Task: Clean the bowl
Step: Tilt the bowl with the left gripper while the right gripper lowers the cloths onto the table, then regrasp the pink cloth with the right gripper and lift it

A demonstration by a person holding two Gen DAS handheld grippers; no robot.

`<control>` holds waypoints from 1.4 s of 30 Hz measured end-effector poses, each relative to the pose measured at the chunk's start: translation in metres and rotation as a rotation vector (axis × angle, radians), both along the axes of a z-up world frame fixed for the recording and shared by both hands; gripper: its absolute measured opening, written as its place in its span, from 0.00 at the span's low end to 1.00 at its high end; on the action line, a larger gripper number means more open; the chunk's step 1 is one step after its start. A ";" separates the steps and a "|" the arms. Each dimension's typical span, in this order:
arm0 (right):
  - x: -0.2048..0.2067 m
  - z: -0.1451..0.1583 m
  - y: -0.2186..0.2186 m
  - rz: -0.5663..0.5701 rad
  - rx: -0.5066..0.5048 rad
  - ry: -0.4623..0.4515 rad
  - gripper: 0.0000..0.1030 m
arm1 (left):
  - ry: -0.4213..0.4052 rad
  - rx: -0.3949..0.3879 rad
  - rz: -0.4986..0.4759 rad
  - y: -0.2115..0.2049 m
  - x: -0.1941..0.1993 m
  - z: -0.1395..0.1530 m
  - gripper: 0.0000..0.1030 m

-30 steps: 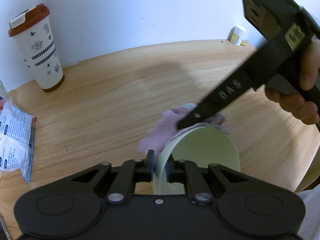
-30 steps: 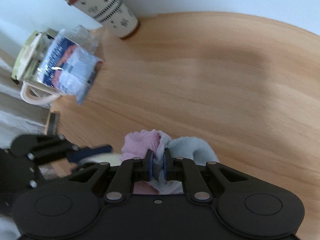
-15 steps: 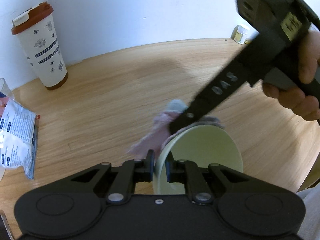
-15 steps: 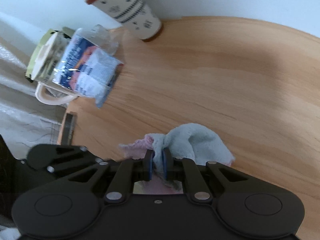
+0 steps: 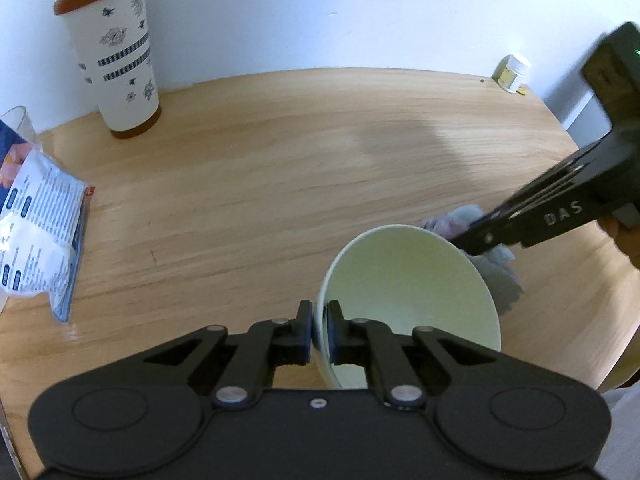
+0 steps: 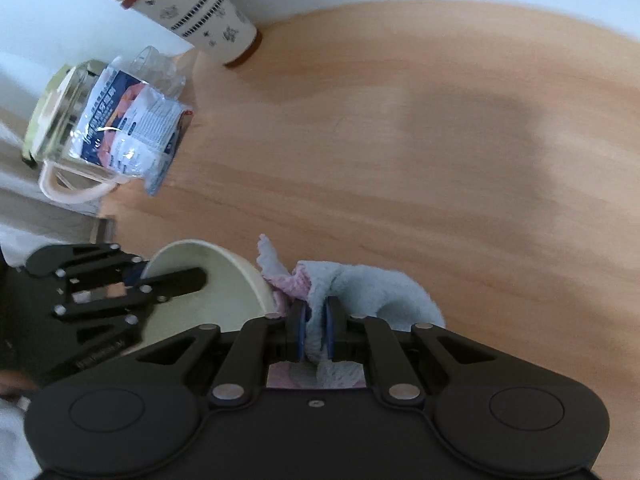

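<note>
At the far left a plastic packet [image 5: 40, 236] lies on the tabletop [image 5: 280, 168], with a glass jug [image 6: 68, 120] behind it in the right wrist view. Next stands a tall white cup [image 5: 116, 52] with a brown lid, close to the wall. Toward the middle, the left gripper [image 5: 319, 330] has its fingers pinching the near rim of a pale green bowl [image 5: 408, 292], one finger inside and one outside, so the bowl is held tilted above the tabletop. Just beside the bowl's far right rim is a pink and pale blue cloth [image 6: 360, 284], clamped between the fingers of the right gripper [image 6: 314, 332]. At the far right edge, by the wall, sits a small white-lidded jar [image 5: 512, 72].
</note>
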State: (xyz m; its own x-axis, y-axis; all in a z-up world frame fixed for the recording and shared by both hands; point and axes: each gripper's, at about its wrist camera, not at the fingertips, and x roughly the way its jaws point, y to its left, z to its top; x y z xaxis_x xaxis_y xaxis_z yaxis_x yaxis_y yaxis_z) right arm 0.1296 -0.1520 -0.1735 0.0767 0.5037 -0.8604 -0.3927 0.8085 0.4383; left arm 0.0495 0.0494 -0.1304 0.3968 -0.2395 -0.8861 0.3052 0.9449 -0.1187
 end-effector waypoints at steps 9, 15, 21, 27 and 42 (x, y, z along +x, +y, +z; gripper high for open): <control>-0.018 0.018 0.005 0.026 -0.164 -0.211 0.47 | 0.075 -0.023 0.019 0.012 0.013 -0.009 0.06; -0.041 0.029 0.004 0.030 -0.197 -0.252 0.70 | 0.149 -0.042 0.007 0.015 0.016 -0.014 0.07; -0.048 0.011 0.027 0.116 -0.274 -0.327 0.72 | 0.178 -0.038 -0.042 0.016 0.020 -0.016 0.10; -0.043 -0.003 0.025 0.141 -0.265 -0.374 0.79 | 0.211 -0.015 -0.115 0.020 0.026 -0.014 0.13; -0.046 -0.018 0.019 0.210 -0.269 -0.449 0.19 | 0.207 -0.017 -0.302 0.002 0.059 -0.001 0.33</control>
State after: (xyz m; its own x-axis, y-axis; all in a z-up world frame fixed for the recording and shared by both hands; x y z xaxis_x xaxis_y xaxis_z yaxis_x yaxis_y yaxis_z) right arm 0.0840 -0.1334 -0.1919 0.3865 0.3154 -0.8667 -0.6575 0.7532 -0.0191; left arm 0.1083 0.0512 -0.1319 0.1190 -0.3337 -0.9351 0.5379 0.8133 -0.2218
